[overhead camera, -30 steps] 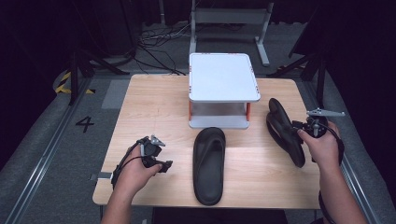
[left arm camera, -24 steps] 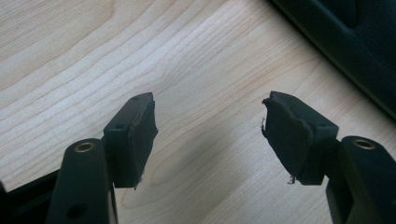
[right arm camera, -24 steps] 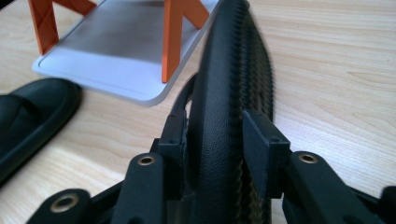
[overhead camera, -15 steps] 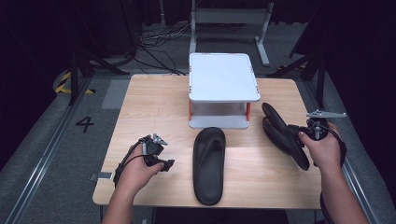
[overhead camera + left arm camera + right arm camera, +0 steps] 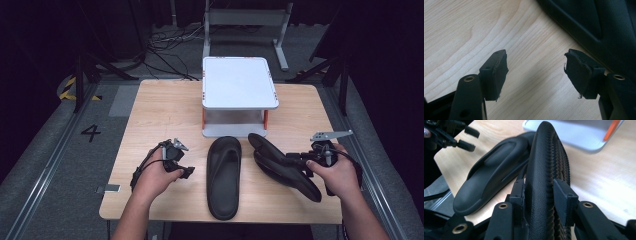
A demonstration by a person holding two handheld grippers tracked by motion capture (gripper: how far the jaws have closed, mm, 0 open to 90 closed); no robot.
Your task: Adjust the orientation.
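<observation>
Right gripper view has the right gripper (image 5: 539,202) clamped across the edge of a black sandal (image 5: 543,165), one pad on the smooth footbed, the other on the ribbed sole. It looks light, rubbery and bendy, so a hold near mid-length should stop it drooping (the ribs help against slipping). Its mate (image 5: 223,175) lies flat on the table (image 5: 150,110), just beside it. Left gripper (image 5: 186,172) rests with jaws apart on bare wood. Neither tier of the white shelf (image 5: 239,82) visibly holds anything
</observation>
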